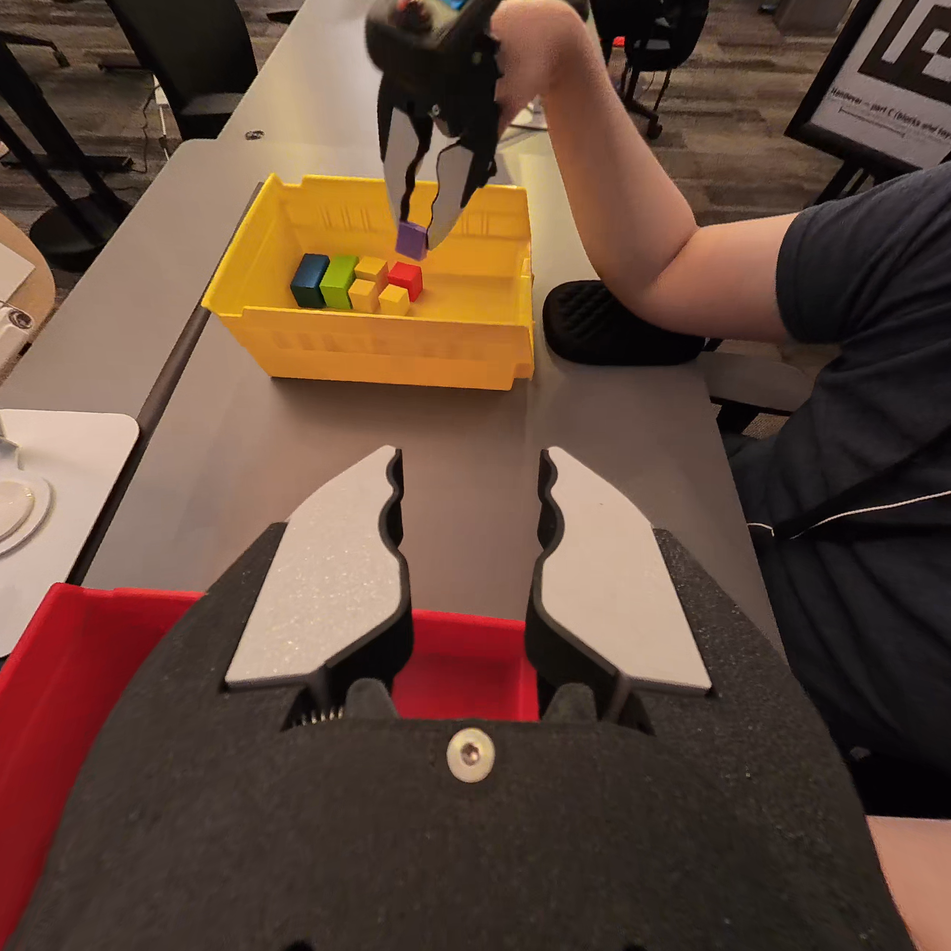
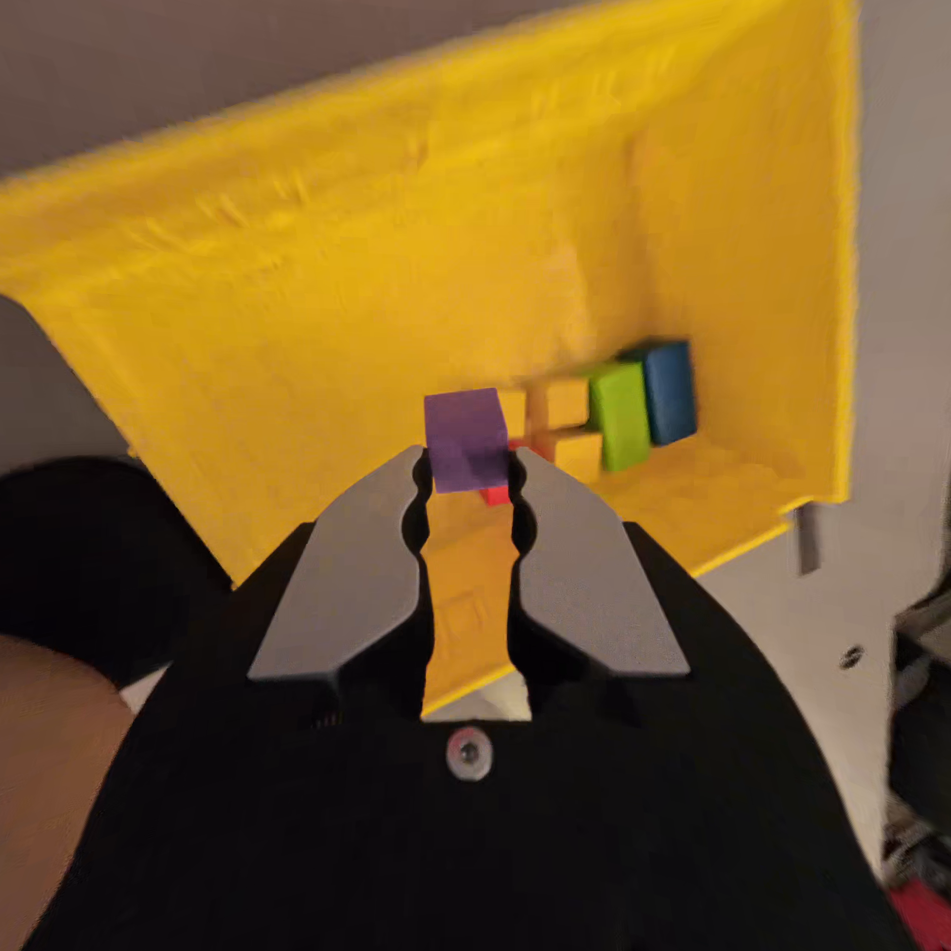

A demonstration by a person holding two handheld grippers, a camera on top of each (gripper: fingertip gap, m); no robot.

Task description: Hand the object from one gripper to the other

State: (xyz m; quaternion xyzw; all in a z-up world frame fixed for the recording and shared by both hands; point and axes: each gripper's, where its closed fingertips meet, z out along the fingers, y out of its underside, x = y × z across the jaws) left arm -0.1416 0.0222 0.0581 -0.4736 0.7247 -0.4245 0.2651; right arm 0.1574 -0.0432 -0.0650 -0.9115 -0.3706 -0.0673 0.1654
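With my right hand-held gripper (image 2: 467, 453) clamped on the purple block (image 2: 465, 440) above the yellow bin (image 1: 375, 345), my left hand-held gripper (image 1: 469, 458) gaped empty, so the transfer needed them to meet.

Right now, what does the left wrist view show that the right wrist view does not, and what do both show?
Only the left wrist view shows the open left gripper above the red plastic bin, the grey table between the bins, and the person's arm.

Only the right wrist view shows, close up, how the small purple cube sits between the tips of the right gripper.

Both show that gripper shut on the cube above the yellow plastic bin, which holds the blue block, green block and small yellow cubes.
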